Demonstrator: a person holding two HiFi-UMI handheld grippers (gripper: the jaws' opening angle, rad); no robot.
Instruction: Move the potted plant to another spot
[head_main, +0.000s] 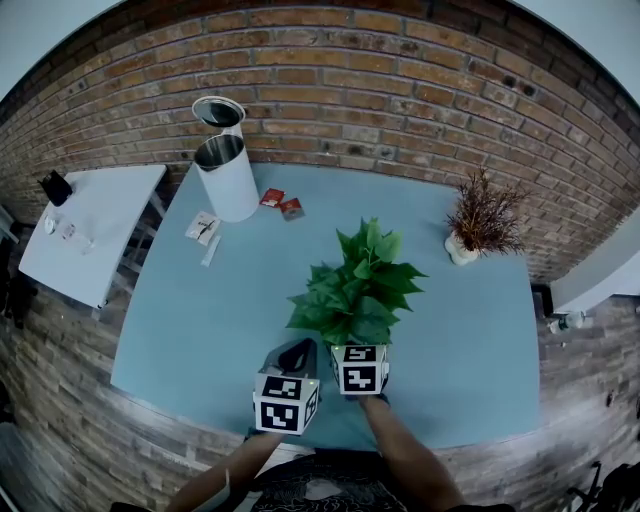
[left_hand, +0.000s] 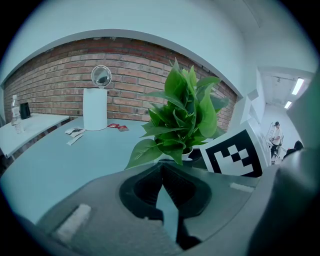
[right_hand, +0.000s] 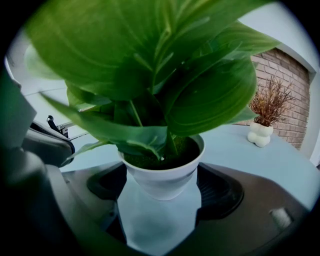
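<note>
The potted plant (head_main: 355, 285) has broad green leaves and stands near the front middle of the light blue table (head_main: 470, 340). Its white pot (right_hand: 162, 175) sits between the jaws of my right gripper (right_hand: 160, 186), which press on both sides of it, so the gripper is shut on the pot. In the head view the right gripper (head_main: 358, 352) reaches under the leaves, and the pot is hidden there. My left gripper (head_main: 297, 354) hangs just left of the plant; its jaws meet at the tips (left_hand: 161, 167) with nothing between them.
A white cylindrical bin (head_main: 226, 172) with a raised lid stands at the table's back left, with red packets (head_main: 281, 203) and white packets (head_main: 203, 228) near it. A dried plant in a white vase (head_main: 482, 222) is at the back right. A white side table (head_main: 95, 225) stands left, before a brick wall.
</note>
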